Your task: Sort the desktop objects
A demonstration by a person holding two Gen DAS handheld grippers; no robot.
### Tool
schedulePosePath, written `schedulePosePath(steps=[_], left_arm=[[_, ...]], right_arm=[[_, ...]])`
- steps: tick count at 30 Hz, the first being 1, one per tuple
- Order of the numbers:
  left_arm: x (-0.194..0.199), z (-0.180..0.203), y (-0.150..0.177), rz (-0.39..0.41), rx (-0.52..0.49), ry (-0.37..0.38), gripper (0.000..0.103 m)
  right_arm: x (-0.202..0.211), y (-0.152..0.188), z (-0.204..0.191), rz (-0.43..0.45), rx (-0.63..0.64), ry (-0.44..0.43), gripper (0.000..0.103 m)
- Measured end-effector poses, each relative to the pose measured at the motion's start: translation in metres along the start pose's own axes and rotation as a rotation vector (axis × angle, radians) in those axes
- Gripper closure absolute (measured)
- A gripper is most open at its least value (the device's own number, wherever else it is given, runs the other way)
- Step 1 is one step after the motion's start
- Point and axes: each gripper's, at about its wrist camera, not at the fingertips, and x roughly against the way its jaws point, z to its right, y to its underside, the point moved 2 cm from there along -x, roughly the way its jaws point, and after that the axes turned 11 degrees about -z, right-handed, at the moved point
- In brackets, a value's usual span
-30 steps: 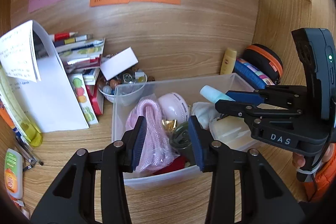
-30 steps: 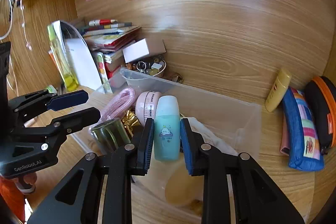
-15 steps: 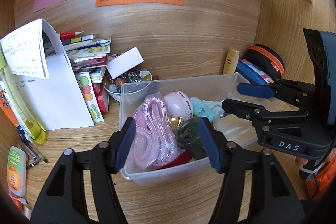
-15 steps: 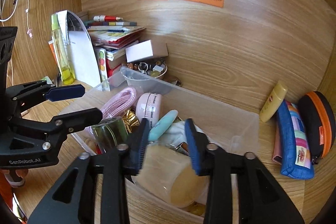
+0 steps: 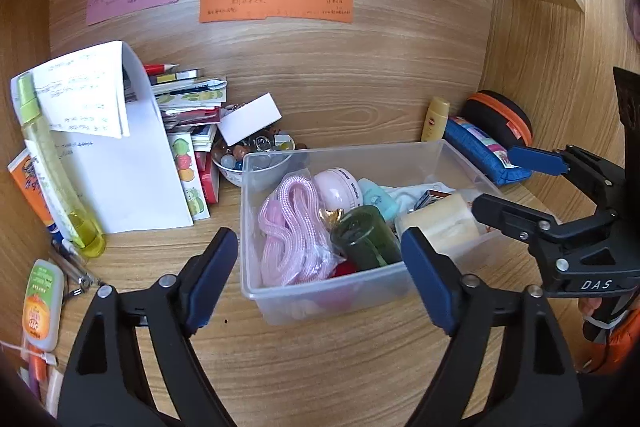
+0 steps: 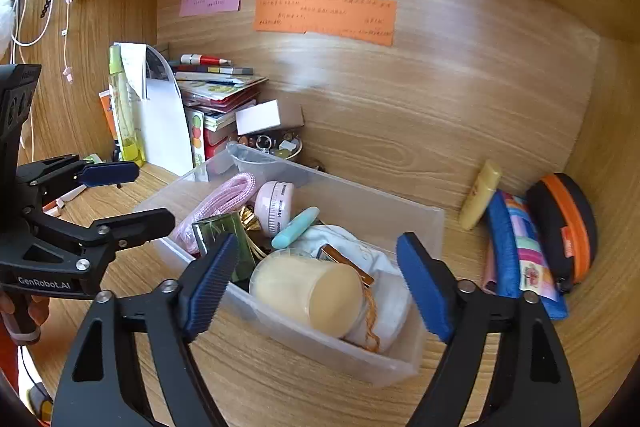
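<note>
On the wooden table (image 5: 320, 367), tucked into a desk nook, there's a clear plastic bin (image 5: 256, 291) stuffed with odds and ends: a bagged pink cord (image 5: 286, 231) on the left side, a dark green jar (image 5: 366, 237) lying on its side next to it, a round pink case (image 5: 338, 187) behind those, a small teal bottle (image 6: 296, 227) tipped over in the middle, plus a cream-coloured jar (image 6: 312, 291) lying at the right end on some white cloth (image 6: 340, 239).

Left gripper (image 5: 320, 279) sits just in front of the bin, jaws spread wide and opening, nothing pinched between them; the bin's front wall just shows through the gap. Right gripper (image 6: 320, 283) is the same deal at the bin's right end: jaws wide apart and opening, the cream jar visible between them but the pads aren't touching it.

Off to the right of the bin, a yellow tube (image 6: 480, 201) leans on the back wall, then a blue pencil pouch (image 6: 516, 251) and a black-and-orange zip case (image 6: 564, 227). Left of the bin there's a bowl of trinkets (image 5: 256, 163), a stack of books (image 5: 188, 107) and a folded white paper (image 5: 132, 167). Pink, green and orange notes (image 5: 276, 1) are stuck on the wall.
</note>
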Motion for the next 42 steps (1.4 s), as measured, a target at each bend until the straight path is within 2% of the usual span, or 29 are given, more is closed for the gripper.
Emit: schedulePosePath(steps=[4, 6, 9, 20, 26, 42], left_arm=[[0.016, 0.006, 0.005, 0.021, -0.012, -0.044, 0.009], [0.025, 0.011, 0.008, 0.038, -0.02, -0.062, 0.005], [0.036, 0.016, 0.011, 0.056, -0.025, -0.08, 0.004], [0.067, 0.027, 0.026, 0.097, 0.049, -0.083, 0.002], [0.079, 0.041, 0.036, 0.134, 0.066, -0.117, 0.001], [0.076, 0.057, 0.04, 0.142, 0.05, -0.102, 0.001]], right_arm=[[0.012, 0.006, 0.002, -0.008, -0.021, -0.008, 0.015], [0.019, 0.01, 0.003, -0.007, -0.033, -0.014, 0.007], [0.029, 0.016, 0.004, 0.001, -0.047, -0.001, 0.001], [0.078, 0.036, 0.001, 0.054, -0.068, 0.002, 0.0], [0.099, 0.052, 0.001, 0.087, -0.082, 0.029, 0.0], [0.094, 0.065, 0.011, 0.054, -0.129, 0.031, 0.0]])
